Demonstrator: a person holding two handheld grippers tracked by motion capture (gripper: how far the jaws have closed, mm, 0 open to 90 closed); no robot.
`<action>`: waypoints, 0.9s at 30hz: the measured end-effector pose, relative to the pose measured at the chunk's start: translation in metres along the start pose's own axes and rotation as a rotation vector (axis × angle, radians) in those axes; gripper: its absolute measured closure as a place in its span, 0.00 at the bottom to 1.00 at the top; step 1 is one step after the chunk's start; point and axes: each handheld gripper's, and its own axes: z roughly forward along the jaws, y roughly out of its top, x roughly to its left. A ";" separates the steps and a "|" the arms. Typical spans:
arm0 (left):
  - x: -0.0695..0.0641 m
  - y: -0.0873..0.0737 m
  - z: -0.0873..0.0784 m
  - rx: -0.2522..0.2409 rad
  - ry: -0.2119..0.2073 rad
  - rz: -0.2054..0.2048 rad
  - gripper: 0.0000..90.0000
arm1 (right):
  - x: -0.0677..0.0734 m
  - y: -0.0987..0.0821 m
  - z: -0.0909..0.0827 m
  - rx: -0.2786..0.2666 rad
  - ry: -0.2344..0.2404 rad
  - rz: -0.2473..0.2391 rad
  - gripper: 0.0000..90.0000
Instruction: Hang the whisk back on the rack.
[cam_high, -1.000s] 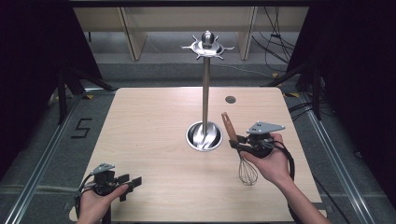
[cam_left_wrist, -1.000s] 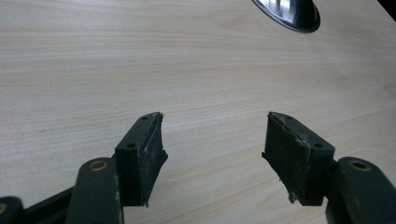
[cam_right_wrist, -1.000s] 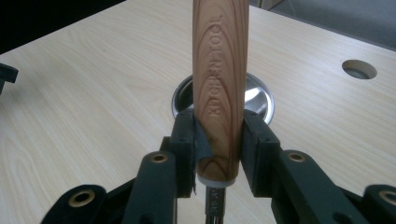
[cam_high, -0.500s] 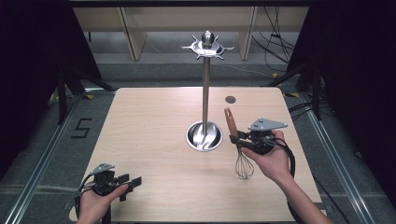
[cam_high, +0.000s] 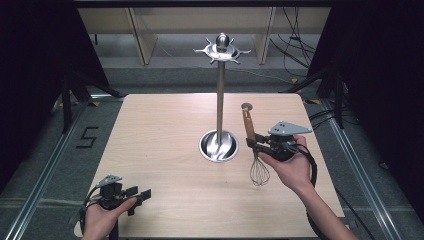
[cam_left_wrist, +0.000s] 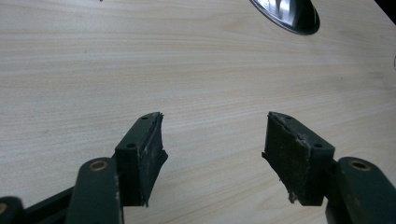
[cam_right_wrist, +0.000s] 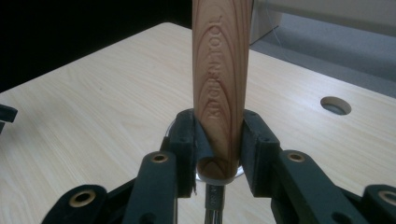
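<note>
A whisk with a wooden handle (cam_high: 248, 125) and wire head (cam_high: 259, 172) hangs upright over the table's right side, wire end down. My right gripper (cam_high: 254, 142) is shut on the lower end of that handle; in the right gripper view the wooden handle (cam_right_wrist: 218, 88) stands between the two pads (cam_right_wrist: 187, 144). A steel utensil stand (cam_high: 220, 100) with a round base (cam_high: 218, 145) and a hooked top (cam_high: 222, 49) rises mid-table, just left of the whisk. My left gripper (cam_high: 141, 196) rests near the front left edge, open and empty, pads (cam_left_wrist: 144, 154) wide apart over bare wood.
The light wooden table (cam_high: 160, 130) has a small round hole (cam_high: 247, 106) at the back right. The stand's shiny base (cam_left_wrist: 287, 14) shows at the top of the left gripper view. Dark curtains and floor rails flank the table; cables lie at the right.
My right hand has tilted the whisk slightly more upright and shifted it a little. My left hand has stayed put.
</note>
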 end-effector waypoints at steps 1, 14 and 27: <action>0.000 0.000 0.000 0.002 0.000 0.003 0.40 | -0.002 0.002 -0.002 0.016 0.004 -0.021 0.78; 0.001 0.000 0.001 0.001 0.001 -0.002 0.40 | 0.000 0.018 -0.006 -0.037 0.007 0.028 0.78; 0.001 0.000 0.000 0.007 0.005 0.002 0.40 | 0.003 0.031 -0.008 -0.066 -0.007 0.044 0.78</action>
